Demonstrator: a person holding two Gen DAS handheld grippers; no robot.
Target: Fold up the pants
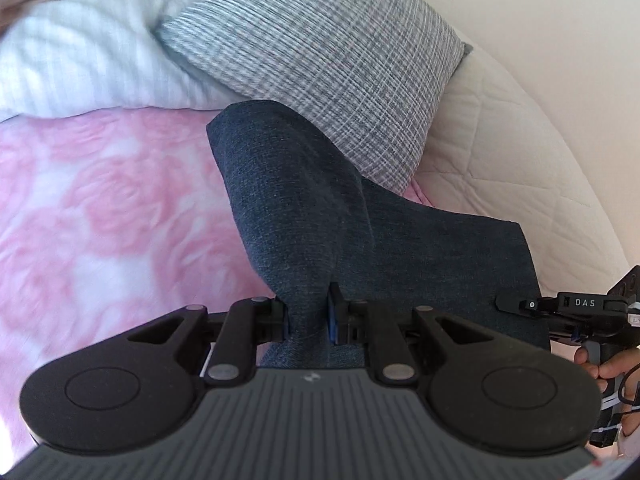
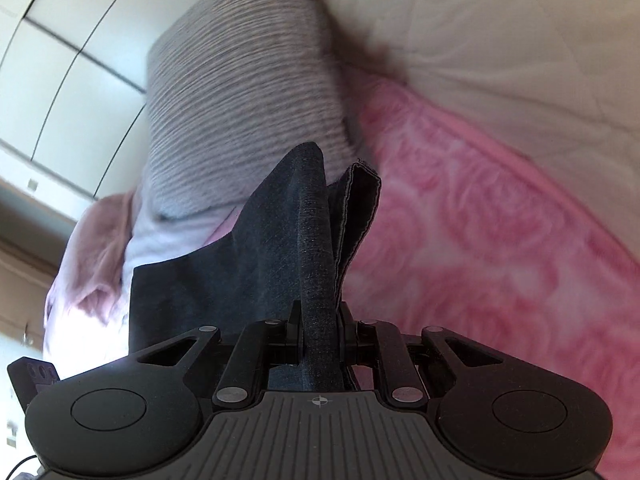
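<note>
Both hand-held grippers are clamped onto the dark blue pants [image 1: 304, 208], and the cloth hangs lifted above the bed. The left hand-held gripper [image 1: 309, 316] has its jaws nearly together with a bunched fold of the denim-like fabric pinched between them; the cloth rises from the pinch in a rounded ridge and spreads off to the right in a flatter panel. Beneath it lies a pink bedspread [image 1: 100, 216] printed with roses. Just behind the pants sits a grey checked pillow [image 1: 340, 68], and to its left a rumpled white striped duvet [image 1: 88, 60]. A cream quilted mattress edge [image 1: 500, 152] shows at the far right. At the right rim of this view the other tool appears, black with white lettering, with a person's hand [image 1: 612, 372] wrapped around its handle.

The right hand-held gripper [image 2: 320, 332] is likewise closed tight on a fold of the pants [image 2: 280, 248], which stand up from the jaws in a narrow crest. A stitched hem [image 2: 360, 200] flops over to the right of that crest, showing its seam. The same bedspread [image 2: 500, 248] spreads away to the right, the pillow [image 2: 240, 100] stands behind the cloth, and pale cupboard doors [image 2: 72, 60] fill the upper left. The background here is smeared with blur.
</note>
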